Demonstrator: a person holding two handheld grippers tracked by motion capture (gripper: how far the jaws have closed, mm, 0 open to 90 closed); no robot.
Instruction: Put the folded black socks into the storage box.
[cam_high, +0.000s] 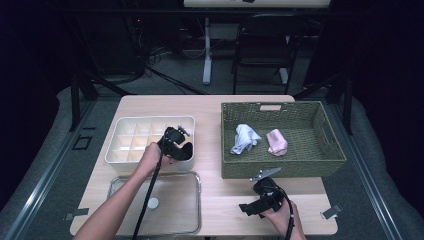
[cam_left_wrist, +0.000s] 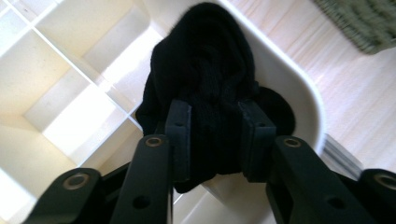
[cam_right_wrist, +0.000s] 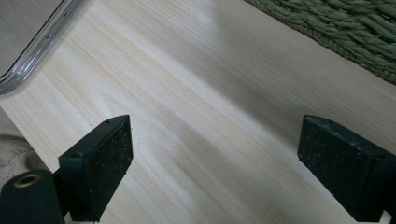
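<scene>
My left gripper (cam_high: 176, 144) hangs over the right front corner of a white divided organizer box (cam_high: 150, 119). It is shut on a bunched black sock (cam_high: 185, 152). In the left gripper view both pads (cam_left_wrist: 180, 140) press into the black sock (cam_left_wrist: 205, 56), which dangles over the organizer's rounded corner (cam_left_wrist: 299, 88). My right gripper (cam_high: 249, 208) is held low at the table's front right. Its jaws (cam_right_wrist: 215, 154) stand wide apart over bare wood with nothing between them.
A green woven basket (cam_high: 280, 167) at the right holds a pale blue-white cloth (cam_high: 245, 138) and a pink one (cam_high: 276, 141). A clear lid or tray (cam_high: 197, 200) with a small round knob (cam_high: 153, 202) lies at the front left. Chairs and stands are behind the table.
</scene>
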